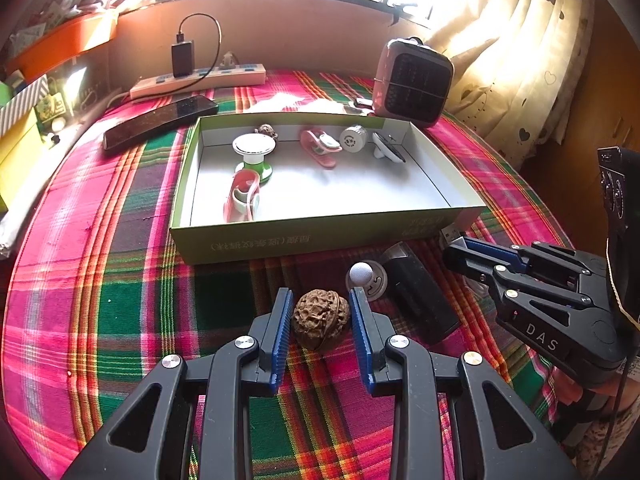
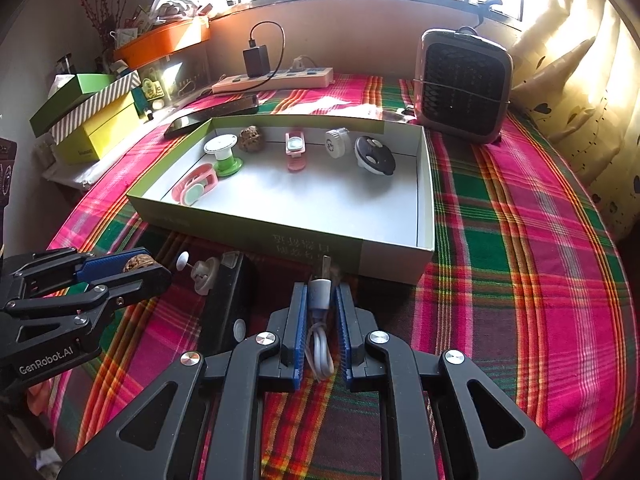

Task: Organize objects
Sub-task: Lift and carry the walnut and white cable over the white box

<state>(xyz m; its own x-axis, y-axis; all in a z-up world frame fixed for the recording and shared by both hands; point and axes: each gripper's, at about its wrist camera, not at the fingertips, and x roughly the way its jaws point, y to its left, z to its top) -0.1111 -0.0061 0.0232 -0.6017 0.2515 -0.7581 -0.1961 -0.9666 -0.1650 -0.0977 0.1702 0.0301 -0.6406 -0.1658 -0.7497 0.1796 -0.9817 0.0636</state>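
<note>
With the left claw [image 1: 320, 320] gripping the walnut [image 1: 320, 317] and the right claw [image 2: 322, 334] clamped on the USB cable [image 2: 320, 300], both should lift clear of the green box [image 2: 320, 240] wall before releasing inside.

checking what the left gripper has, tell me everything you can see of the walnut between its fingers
The walnut is brown, roundish and deeply wrinkled, with a hard woody-looking shell and a seam running down it. It sits low on the plaid cloth in front of the green box, between the blue ribbed fingers of the left gripper, which close on its two sides. The right wrist view shows it pinched there. A second walnut lies in the box.
</note>
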